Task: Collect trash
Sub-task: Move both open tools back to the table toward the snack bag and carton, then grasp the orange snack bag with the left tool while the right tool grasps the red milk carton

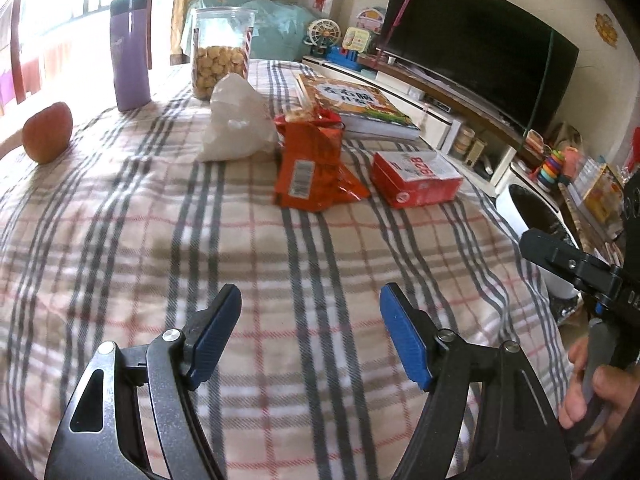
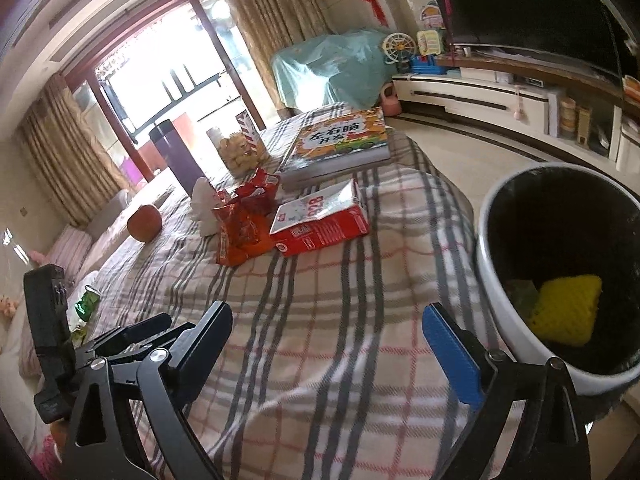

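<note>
An orange snack wrapper [image 1: 316,164] lies crumpled on the plaid tablecloth [image 1: 256,248], with a crumpled white plastic bag [image 1: 236,120] just behind it; both show in the right wrist view, wrapper [image 2: 240,232] and bag [image 2: 204,204]. A white trash bin [image 2: 496,280] stands at the table's right edge, a yellow item [image 2: 568,308] inside it; it also shows in the left wrist view [image 1: 516,212]. My left gripper [image 1: 310,336] is open and empty above the near cloth. My right gripper [image 2: 326,344] is open and empty beside the bin.
A red box [image 1: 416,178], a picture book [image 1: 352,104], a cookie jar [image 1: 220,56], a purple flask [image 1: 130,52] and an apple [image 1: 47,132] are on the table. A green wrapper [image 2: 88,304] lies at the left. A TV [image 1: 480,40] stands on its cabinet at the right.
</note>
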`<state>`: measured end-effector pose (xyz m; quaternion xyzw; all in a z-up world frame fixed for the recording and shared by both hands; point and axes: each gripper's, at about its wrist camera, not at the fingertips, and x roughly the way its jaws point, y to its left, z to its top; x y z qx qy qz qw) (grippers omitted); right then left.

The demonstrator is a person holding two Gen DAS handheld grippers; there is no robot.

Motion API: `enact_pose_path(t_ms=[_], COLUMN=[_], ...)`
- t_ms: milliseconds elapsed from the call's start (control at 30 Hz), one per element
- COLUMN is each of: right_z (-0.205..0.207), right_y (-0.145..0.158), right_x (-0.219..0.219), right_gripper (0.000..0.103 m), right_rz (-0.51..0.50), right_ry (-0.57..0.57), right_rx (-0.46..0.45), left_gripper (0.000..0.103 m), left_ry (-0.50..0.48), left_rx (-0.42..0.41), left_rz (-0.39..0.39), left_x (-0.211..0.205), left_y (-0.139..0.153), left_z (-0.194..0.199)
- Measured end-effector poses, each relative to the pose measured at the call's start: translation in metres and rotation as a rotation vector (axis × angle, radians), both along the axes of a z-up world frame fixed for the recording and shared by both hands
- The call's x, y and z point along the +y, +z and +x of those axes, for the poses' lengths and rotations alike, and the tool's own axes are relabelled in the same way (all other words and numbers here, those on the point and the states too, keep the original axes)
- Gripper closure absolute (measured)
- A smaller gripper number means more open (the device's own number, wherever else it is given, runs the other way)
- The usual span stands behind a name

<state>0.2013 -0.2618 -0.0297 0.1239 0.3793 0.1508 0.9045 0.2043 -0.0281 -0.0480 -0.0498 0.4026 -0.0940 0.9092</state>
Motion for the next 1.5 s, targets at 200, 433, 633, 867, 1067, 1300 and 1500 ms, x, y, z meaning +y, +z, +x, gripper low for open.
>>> enact_pose_path(t_ms=[200, 433, 633, 867, 1067, 1300, 1500], right_z=[0.028, 0.054, 0.079, 0.097, 0.102, 0.093, 0.073], right_y=[-0.003, -0.011, -0.022, -0.027, -0.031, -0.028, -0.023], right_x=[0.018, 0.037, 0.043, 0.039, 0.042, 0.039, 0.031], right_gripper=[0.004, 0.004, 0.004, 0.004, 0.007, 0.011, 0.011], right_rz=[-0.038, -0.07, -0.092, -0.101, -0.11, -0.093, -0.038], right_ry=[0.038, 0.077, 0.092, 0.082, 0.102, 0.101, 0.088], right_rx=[0.017, 0.035, 0.069, 0.08, 0.071, 0.054, 0.048], left_gripper=[0.028, 0.027, 0.024, 0.023, 0.052, 0.074, 0.077], left_ry=[-0.002, -0.025, -0.047, -0.081, -0.11, -0.132, -0.139], left_rx=[0.001, 0.01, 0.014, 0.028, 0.027, 0.012, 0.013], left_rz=[0.021, 0.052, 0.062, 0.074, 0.063, 0.039, 0.021], left_x=[0.007, 0.01, 0.006, -0.005, -0.011, -0.012, -0.011], left_y=[0.002, 0.0, -0.003, -0.01, -0.015, -0.01, -0.009], left_z=[0.015, 0.04, 0.068, 0.095, 0.102, 0.094, 0.07])
